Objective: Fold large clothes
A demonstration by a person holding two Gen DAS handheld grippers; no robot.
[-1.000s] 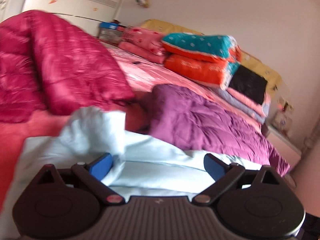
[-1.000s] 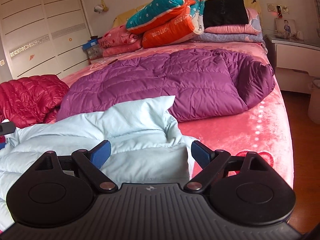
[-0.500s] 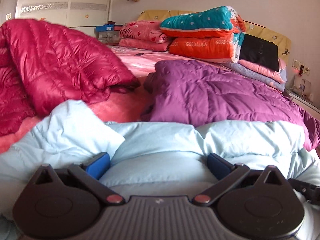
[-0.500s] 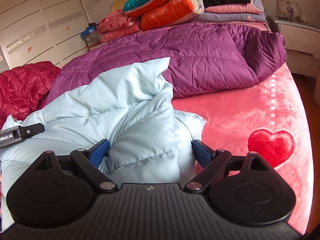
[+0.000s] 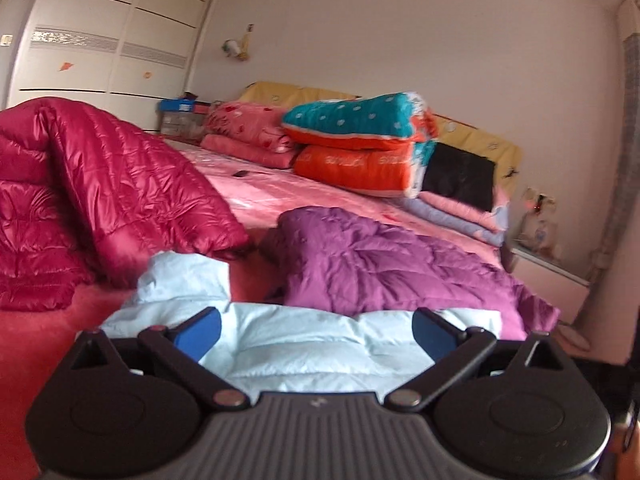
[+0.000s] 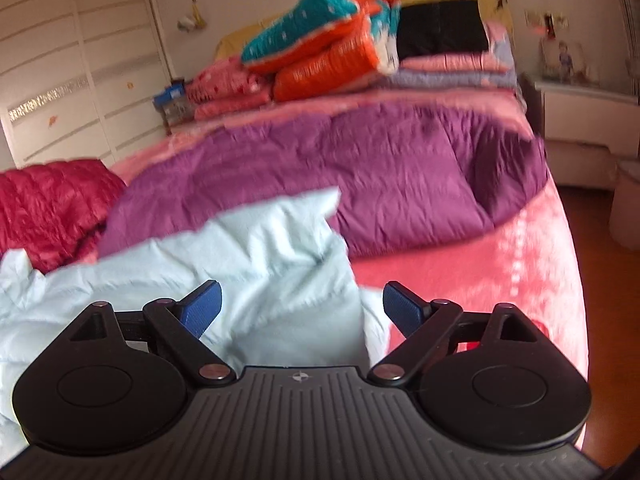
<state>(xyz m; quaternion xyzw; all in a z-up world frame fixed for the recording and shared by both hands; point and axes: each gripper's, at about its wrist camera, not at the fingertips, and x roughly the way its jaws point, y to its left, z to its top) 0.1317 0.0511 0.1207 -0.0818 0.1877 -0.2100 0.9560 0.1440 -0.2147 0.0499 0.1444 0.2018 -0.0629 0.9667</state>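
A pale blue down jacket (image 5: 304, 344) lies crumpled on the pink bed at the near edge; the right wrist view shows its puffed bulk (image 6: 256, 264) spreading to the left. My left gripper (image 5: 316, 328) hangs just above it, jaws wide open, with no fabric pinched between the blue pads. My right gripper (image 6: 302, 308) is open too, over the jacket's right end, and the padding bulges up between its fingers without being pressed. A purple down jacket (image 5: 380, 264) lies flat behind the blue one. A crimson down jacket (image 5: 92, 204) is heaped at the left.
Folded quilts in teal and orange (image 5: 360, 144) and pink bedding (image 5: 248, 132) are stacked by the yellow headboard. A white wardrobe (image 5: 104, 44) stands far left. A white bedside cabinet (image 6: 580, 120) stands right of the bed, with wooden floor (image 6: 600, 320) beside it.
The left gripper swung left and back right, letting a raised blue flap drop; its jaws stay wide. The right gripper dipped toward the jacket, then drew back.
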